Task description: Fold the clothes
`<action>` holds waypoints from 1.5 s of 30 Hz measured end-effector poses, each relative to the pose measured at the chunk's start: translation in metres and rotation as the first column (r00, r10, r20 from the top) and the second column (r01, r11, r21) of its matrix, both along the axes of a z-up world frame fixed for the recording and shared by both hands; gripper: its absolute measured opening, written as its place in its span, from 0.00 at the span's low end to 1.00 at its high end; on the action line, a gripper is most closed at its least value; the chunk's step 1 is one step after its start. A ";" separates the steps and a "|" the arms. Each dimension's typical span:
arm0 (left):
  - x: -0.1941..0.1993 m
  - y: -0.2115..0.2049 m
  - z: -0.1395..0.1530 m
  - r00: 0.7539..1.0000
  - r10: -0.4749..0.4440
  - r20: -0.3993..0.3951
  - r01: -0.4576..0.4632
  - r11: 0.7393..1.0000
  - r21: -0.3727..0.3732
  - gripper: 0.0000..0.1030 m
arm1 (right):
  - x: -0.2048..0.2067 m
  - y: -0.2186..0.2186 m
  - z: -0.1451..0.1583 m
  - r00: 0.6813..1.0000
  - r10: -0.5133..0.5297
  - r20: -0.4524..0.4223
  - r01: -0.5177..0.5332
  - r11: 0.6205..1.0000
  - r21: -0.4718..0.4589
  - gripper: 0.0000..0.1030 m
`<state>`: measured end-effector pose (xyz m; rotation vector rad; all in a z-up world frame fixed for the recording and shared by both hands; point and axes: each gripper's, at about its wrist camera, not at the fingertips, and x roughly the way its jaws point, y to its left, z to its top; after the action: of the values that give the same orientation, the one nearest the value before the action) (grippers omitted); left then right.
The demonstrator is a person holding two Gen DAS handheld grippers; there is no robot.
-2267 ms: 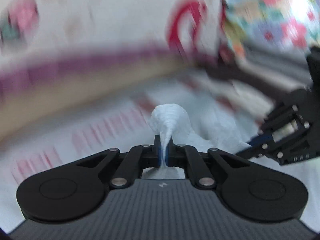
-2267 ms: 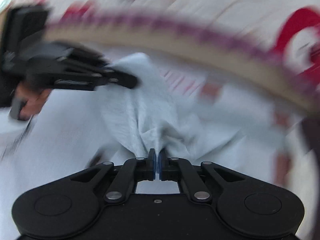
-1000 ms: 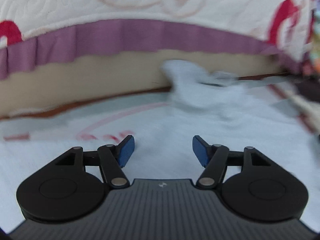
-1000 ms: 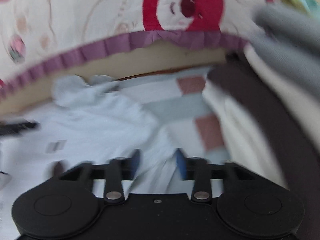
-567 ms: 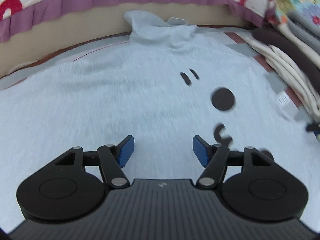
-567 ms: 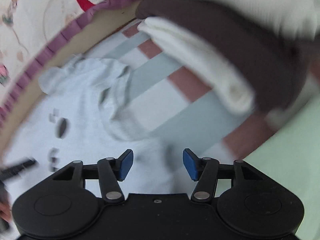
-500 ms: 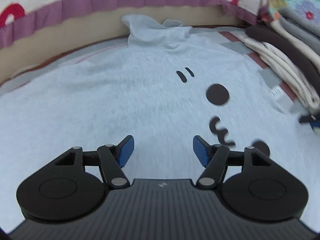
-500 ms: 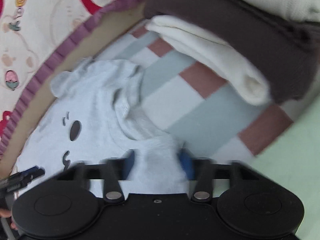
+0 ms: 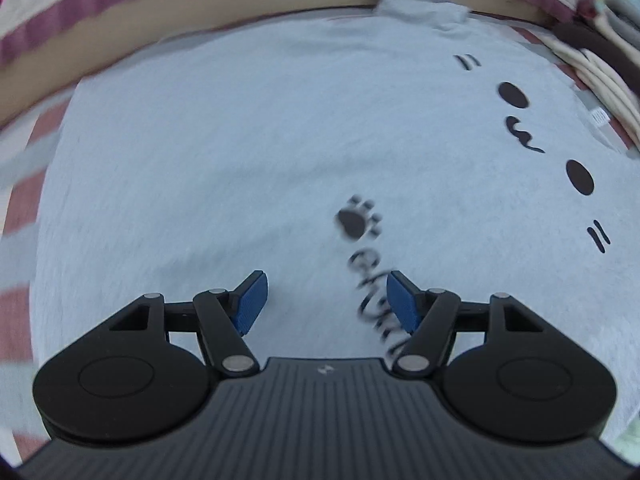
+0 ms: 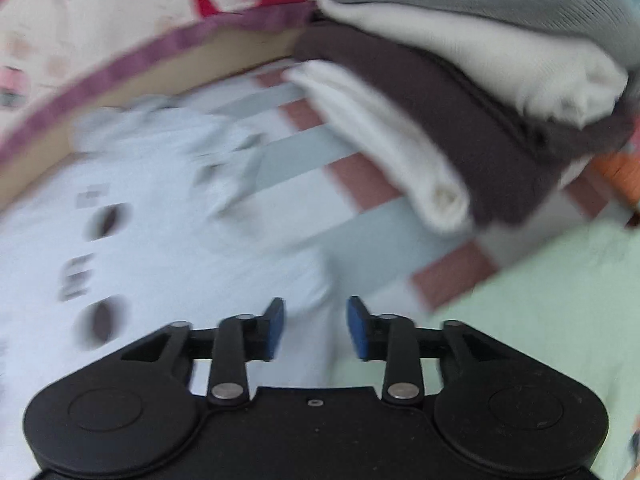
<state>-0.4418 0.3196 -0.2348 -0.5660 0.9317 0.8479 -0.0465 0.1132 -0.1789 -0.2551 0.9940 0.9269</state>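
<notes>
Left wrist view: pale grey shirt [image 9: 248, 152], cat face print, spread flat on the striped bed cover [image 9: 20, 168]. Left tool [image 9: 323, 300] hovers over it, jaws apart, empty.

Right wrist view: right tool [image 10: 315, 328] opening, shirt edge [image 10: 308, 280] between the pads, unpinched; folded stack [image 10: 460, 92] nearby. Judged light, limp, wrinkle-prone; best pinched at hem or shoulder corners.

Both wrist cams look steeply down, close over the pale grey cat-face printed T-shirt [image 9: 248, 152] [image 10: 168, 240]; right view also catches folded stack [image 10: 460, 112].
</notes>
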 end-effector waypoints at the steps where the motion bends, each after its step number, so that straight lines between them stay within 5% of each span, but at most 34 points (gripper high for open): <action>1: -0.005 -0.001 0.002 1.000 -0.003 0.019 0.003 1.000 0.001 0.64 | -0.005 -0.017 0.005 0.999 0.012 -0.042 -0.011 1.000 0.021 0.58; 6: -0.007 -0.012 0.019 0.983 -0.084 0.163 0.080 0.996 0.032 0.64 | -0.032 -0.083 0.006 0.982 0.038 -0.184 -0.032 0.999 0.032 0.62; 11: 0.015 -0.038 0.044 0.913 -0.286 0.291 0.270 0.958 0.096 0.64 | -0.055 -0.130 -0.008 0.933 0.110 -0.341 -0.096 0.994 0.059 0.61; 13: 0.024 -0.047 0.047 0.892 -0.334 0.305 0.322 0.943 0.090 0.64 | -0.064 -0.140 -0.010 0.922 0.153 -0.356 -0.134 0.988 0.076 0.61; 18: 0.035 -0.060 0.037 0.898 -0.371 0.235 0.365 0.928 0.070 0.64 | -0.077 -0.144 -0.024 0.933 0.167 -0.319 -0.162 0.986 0.043 0.60; 19: 0.034 -0.060 0.036 0.903 -0.371 0.218 0.364 0.928 0.075 0.64 | -0.080 -0.140 -0.025 0.935 0.189 -0.299 -0.182 0.982 0.049 0.51; 20: 0.033 -0.061 0.036 0.907 -0.367 0.206 0.358 0.930 0.080 0.64 | -0.085 -0.135 -0.023 0.939 0.232 -0.253 -0.227 0.973 0.050 0.12; 22: 0.030 -0.060 0.037 0.914 -0.352 0.200 0.341 0.936 0.086 0.64 | -0.092 -0.124 -0.016 0.937 0.306 -0.167 -0.300 0.952 0.060 0.05; 26: 0.026 -0.054 0.040 0.924 -0.336 0.181 0.326 0.942 0.086 0.66 | -0.085 -0.104 0.012 0.945 0.309 -0.104 -0.289 0.942 0.171 0.05; 29: 0.024 -0.053 0.043 0.904 -0.363 0.225 0.349 0.932 0.102 0.66 | -0.074 -0.074 0.034 0.940 0.323 -0.109 -0.281 0.914 0.293 0.05; 35: 0.022 -0.069 0.054 0.794 -0.508 0.334 0.491 0.860 0.138 0.67 | -0.072 0.004 0.075 0.939 0.337 -0.068 -0.274 0.854 0.442 0.05; 40: 0.042 -0.116 0.049 0.683 -0.689 0.243 0.682 0.720 0.124 0.73 | -0.086 0.023 0.076 0.945 0.326 -0.012 -0.290 0.856 0.429 0.05; 43: 0.051 -0.132 0.039 0.664 -0.724 0.186 0.723 0.685 0.086 0.75 | -0.081 0.021 0.076 0.956 0.291 -0.027 -0.251 0.864 0.435 0.05; 45: 0.053 -0.137 0.030 0.678 -0.724 0.122 0.723 0.688 0.063 0.77 | -0.078 0.017 0.077 0.960 0.279 -0.029 -0.238 0.863 0.445 0.05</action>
<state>-0.3888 0.1830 -0.2049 -0.1921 0.9173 0.0786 -0.1246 0.1305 -0.1021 0.0401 0.8179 1.3942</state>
